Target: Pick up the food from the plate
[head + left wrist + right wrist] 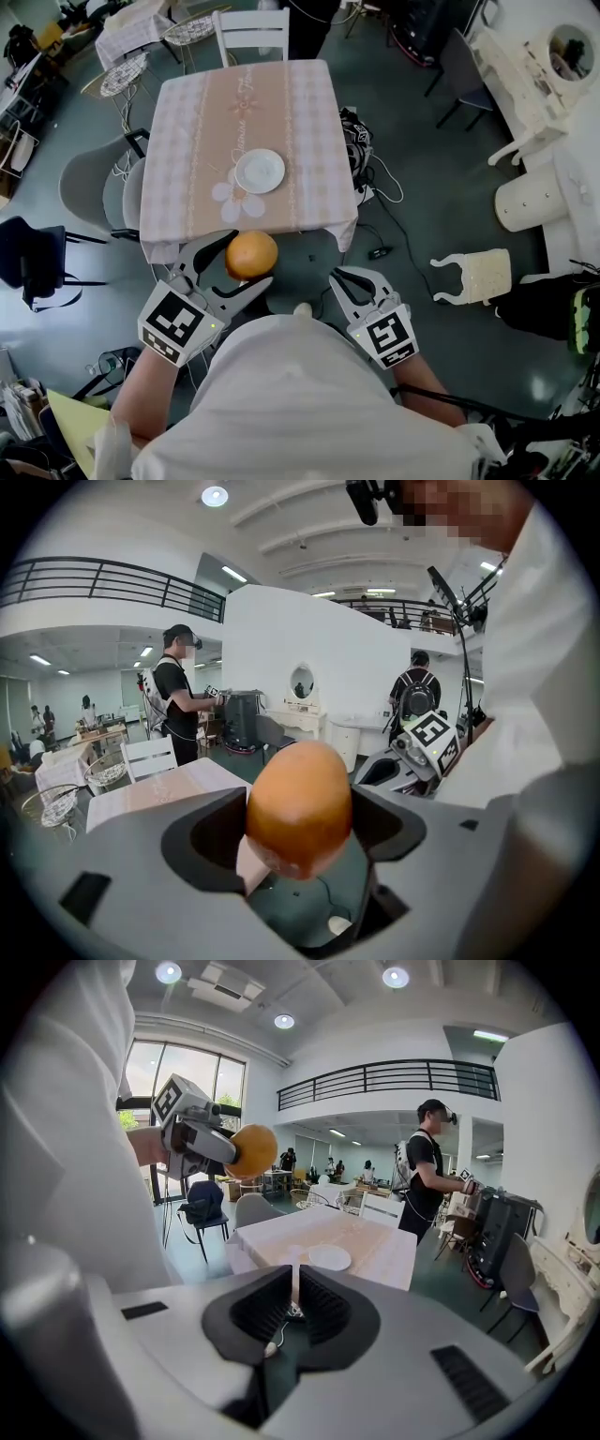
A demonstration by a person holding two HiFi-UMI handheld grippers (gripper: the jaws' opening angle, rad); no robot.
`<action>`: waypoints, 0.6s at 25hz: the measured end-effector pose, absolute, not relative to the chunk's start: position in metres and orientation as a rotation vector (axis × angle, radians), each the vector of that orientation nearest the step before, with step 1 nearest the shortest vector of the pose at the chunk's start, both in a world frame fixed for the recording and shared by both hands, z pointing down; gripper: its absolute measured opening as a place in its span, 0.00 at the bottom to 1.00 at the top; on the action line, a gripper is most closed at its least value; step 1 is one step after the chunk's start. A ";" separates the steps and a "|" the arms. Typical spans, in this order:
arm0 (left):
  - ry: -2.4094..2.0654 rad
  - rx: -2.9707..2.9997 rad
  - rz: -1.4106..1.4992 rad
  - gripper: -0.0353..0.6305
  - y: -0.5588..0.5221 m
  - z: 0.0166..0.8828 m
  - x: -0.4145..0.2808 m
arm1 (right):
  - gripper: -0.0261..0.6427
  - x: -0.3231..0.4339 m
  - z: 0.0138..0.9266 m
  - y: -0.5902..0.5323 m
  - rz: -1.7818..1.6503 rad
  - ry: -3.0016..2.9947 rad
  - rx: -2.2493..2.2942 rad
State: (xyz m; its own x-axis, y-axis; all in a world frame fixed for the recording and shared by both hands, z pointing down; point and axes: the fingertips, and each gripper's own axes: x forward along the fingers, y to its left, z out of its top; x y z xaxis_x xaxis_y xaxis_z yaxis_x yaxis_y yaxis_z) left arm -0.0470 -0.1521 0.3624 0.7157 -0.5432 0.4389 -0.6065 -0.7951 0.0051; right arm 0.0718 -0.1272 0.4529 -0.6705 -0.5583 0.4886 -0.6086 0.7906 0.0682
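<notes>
A round orange piece of food (pixel 251 254) is clamped in my left gripper (pixel 246 260), held in the air in front of the table's near edge. In the left gripper view the food (pixel 298 808) fills the gap between the two dark pads. The white plate (pixel 260 172) sits bare near the middle of the checked tablecloth (pixel 187 141). My right gripper (pixel 354 279) hangs to the right, below the table edge, its jaws nearly together with nothing between them (pixel 294 1297). From the right gripper view the food (pixel 251 1150) and plate (pixel 329 1258) both show.
A white chair (pixel 251 33) stands at the table's far side and a grey chair (pixel 94 183) at its left. Cables (pixel 375 187) lie on the floor to the right. White furniture (pixel 534 66) lines the right wall. A person in black (pixel 427 1185) stands beyond the table.
</notes>
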 end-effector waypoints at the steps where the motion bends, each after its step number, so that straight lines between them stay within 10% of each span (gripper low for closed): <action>1: -0.931 2.772 0.636 0.59 -0.150 0.362 -0.046 | 0.09 0.072 0.453 -0.125 0.129 -2.482 0.867; 15: -0.913 2.800 0.618 0.59 -0.138 0.359 -0.040 | 0.06 0.072 0.448 -0.112 0.066 -2.476 0.871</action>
